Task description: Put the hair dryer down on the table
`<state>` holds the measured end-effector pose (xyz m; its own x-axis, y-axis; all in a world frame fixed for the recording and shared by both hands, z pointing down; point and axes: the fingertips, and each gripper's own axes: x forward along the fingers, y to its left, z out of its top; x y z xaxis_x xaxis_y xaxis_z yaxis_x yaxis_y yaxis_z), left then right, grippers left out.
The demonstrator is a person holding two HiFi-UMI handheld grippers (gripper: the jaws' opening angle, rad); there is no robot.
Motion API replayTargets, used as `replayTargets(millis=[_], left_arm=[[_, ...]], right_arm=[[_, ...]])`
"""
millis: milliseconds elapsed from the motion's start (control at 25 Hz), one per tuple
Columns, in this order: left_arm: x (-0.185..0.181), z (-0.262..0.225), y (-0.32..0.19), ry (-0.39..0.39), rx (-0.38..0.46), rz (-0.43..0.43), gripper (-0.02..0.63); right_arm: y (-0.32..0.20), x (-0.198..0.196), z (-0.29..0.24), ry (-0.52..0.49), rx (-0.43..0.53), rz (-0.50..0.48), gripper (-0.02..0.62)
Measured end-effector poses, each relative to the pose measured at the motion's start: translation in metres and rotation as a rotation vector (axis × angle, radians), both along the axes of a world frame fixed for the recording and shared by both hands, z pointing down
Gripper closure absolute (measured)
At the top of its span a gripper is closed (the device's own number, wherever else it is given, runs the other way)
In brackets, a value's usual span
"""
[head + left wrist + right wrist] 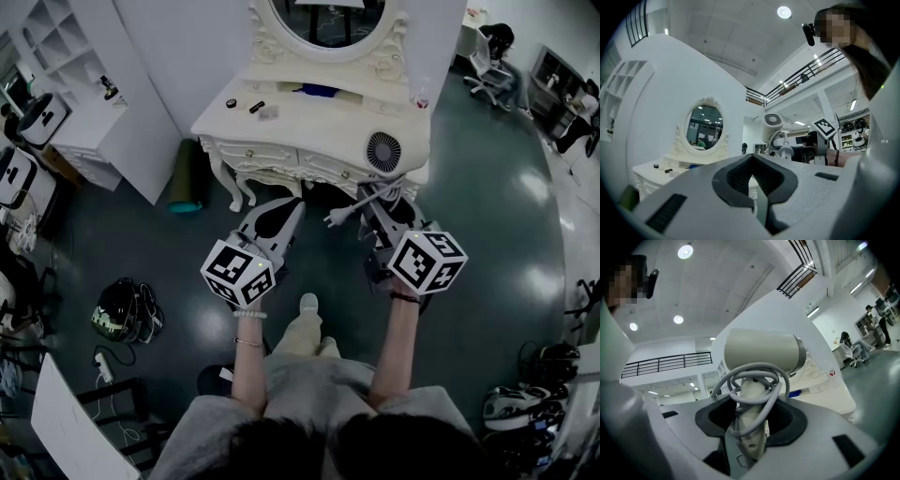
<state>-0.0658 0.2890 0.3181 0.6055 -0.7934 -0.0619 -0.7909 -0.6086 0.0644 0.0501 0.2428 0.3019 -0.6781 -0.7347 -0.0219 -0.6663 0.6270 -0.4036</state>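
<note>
Right hand-held gripper [751,414] clamps the hair dryer [761,350] by its handle at the worktop [309,127]'s front-right corner. Left hand-held gripper [752,180] is closed and empty. The dangling plug [339,217] could snag the edge and drag it off.

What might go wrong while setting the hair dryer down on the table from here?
The grey cord sits loosely round the handle of the cream hair dryer, and its plug dangles; it may snag the edge of the white dressing table. The right tool grips only the handle, so the head may tip on landing.
</note>
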Motion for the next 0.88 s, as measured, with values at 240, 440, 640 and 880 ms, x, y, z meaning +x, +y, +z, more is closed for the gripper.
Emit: replayTargets(millis=[240, 440, 640, 880], left_arm=[[0.002, 0.007, -0.029, -0.006, -0.001, 0.015, 0.601], [-0.007, 0.010, -0.067, -0.001, -0.004, 0.020, 0.601], [-0.013, 0.009, -0.110, -0.011, -0.001, 0.036, 0.601], [-0.018, 0.014, -0.161, -0.003, -0.015, 0.061, 0.601]], right_arm=[[-0.026, -0.004, 0.006, 0.007, -0.004, 0.001, 0.408], [-0.062, -0.011, 0.012, 0.020, -0.016, 0.007, 0.408], [-0.104, -0.013, 0.015, 0.017, -0.025, 0.023, 0.408], [-0.150, -0.015, 0.026, 0.026, -0.060, 0.051, 0.408]])
